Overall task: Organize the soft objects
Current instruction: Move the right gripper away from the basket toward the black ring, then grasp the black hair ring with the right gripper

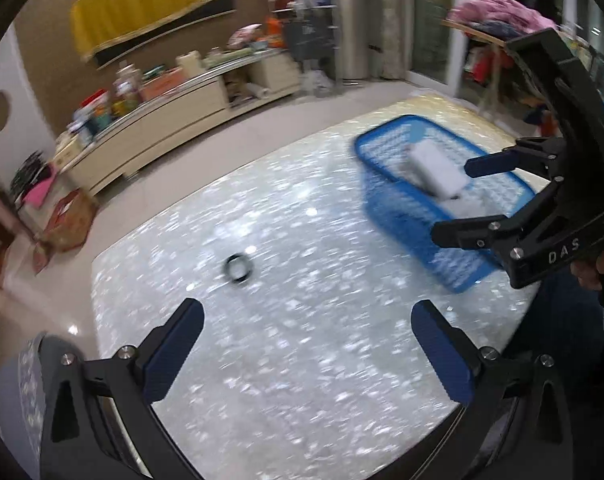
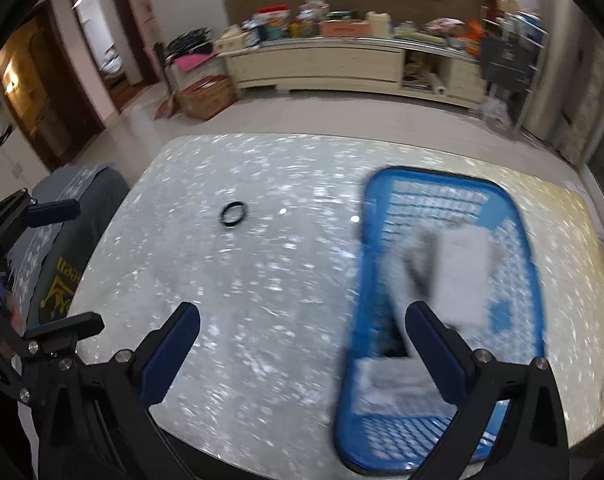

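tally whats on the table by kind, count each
basket: 1
pale cloths in the basket: at least 2, too blurred to be sure
black ring: 1
total: at least 4

Both wrist cams look down, close over table (image 1: 261,360); share basket (image 2: 518,216).

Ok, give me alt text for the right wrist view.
The open, empty right gripper hangs above a speckled table, beside a blue basket holding pale folded cloths. A small black ring lies alone on the table, and the left gripper shows at the left edge.
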The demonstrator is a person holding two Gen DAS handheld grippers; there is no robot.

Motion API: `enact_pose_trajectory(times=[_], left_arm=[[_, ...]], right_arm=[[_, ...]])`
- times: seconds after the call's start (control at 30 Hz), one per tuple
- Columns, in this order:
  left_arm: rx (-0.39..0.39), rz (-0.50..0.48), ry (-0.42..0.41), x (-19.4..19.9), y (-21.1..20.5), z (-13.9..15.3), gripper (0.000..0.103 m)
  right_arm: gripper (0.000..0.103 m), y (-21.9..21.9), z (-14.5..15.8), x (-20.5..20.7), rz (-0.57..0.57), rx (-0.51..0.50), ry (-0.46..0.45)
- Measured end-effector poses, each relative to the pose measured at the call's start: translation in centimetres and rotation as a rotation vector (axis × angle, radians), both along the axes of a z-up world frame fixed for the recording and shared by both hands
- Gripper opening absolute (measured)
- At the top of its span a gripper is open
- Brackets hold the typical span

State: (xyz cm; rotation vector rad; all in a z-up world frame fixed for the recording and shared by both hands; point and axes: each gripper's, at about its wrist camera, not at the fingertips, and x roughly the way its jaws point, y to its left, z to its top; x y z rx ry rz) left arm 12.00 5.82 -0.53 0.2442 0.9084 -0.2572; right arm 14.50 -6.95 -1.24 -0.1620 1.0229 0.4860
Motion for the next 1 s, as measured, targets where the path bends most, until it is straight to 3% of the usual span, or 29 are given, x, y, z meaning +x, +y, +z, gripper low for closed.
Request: enact_pose_trajectory(times=[0.33,0.57,1.0], left_arm=[[-0.095,0.201,0.029,0.7,9.6,-3.0,0.103],[-0.128,0.280,0.074,2.4,12.9,-6.0,0.103],[-0.194,0.352,0.162,7.8,17.5,-12.1,0.103]], right_arm=[[0.103,9.5,-3.7,2.4,0.177,-0.083,0.048],[0.102,13.3,-6.9,5.1,0.205,-0.128,0.099],[0.075,16.4,-12.7,13.3,0.136,-0.183,0.227]])
